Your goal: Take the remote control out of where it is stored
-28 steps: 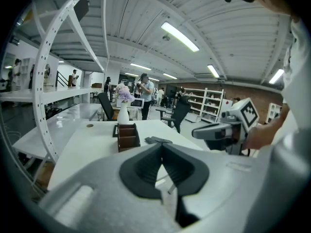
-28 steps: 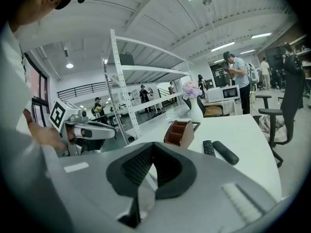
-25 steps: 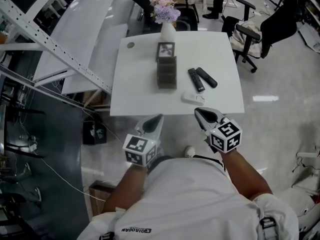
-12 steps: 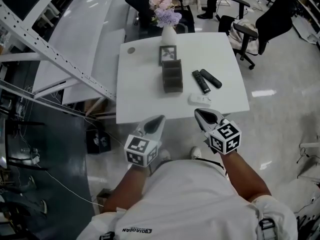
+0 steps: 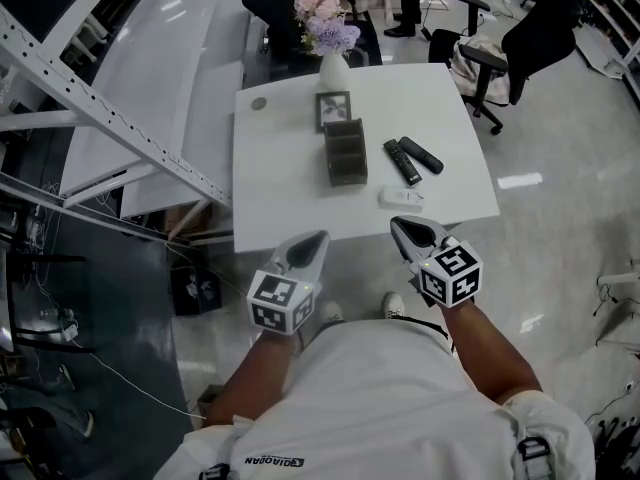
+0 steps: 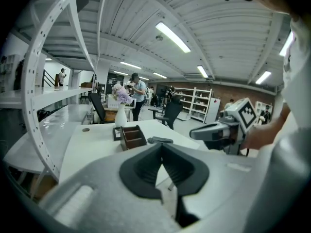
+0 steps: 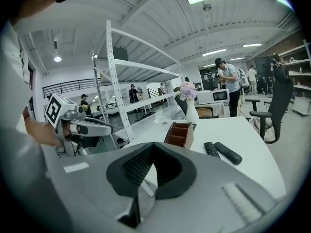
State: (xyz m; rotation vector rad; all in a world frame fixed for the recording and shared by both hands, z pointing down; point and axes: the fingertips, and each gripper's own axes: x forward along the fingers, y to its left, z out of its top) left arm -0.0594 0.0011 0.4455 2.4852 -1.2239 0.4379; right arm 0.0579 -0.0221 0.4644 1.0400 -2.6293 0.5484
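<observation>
My left gripper hangs just short of the white table, jaws together on nothing. The brown holder stands mid-table. 2 black remotes lie just right of it, outside it, with a white remote nearer me. Their print is too small to read. My right gripper is closed and empty.

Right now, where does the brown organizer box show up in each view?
Head view: organizer box on the white table, upper centre.
Left gripper view: organizer box, left of centre.
Right gripper view: organizer box, just right of centre.
Shared landmark: the flower vase stands beyond it in all three.
</observation>
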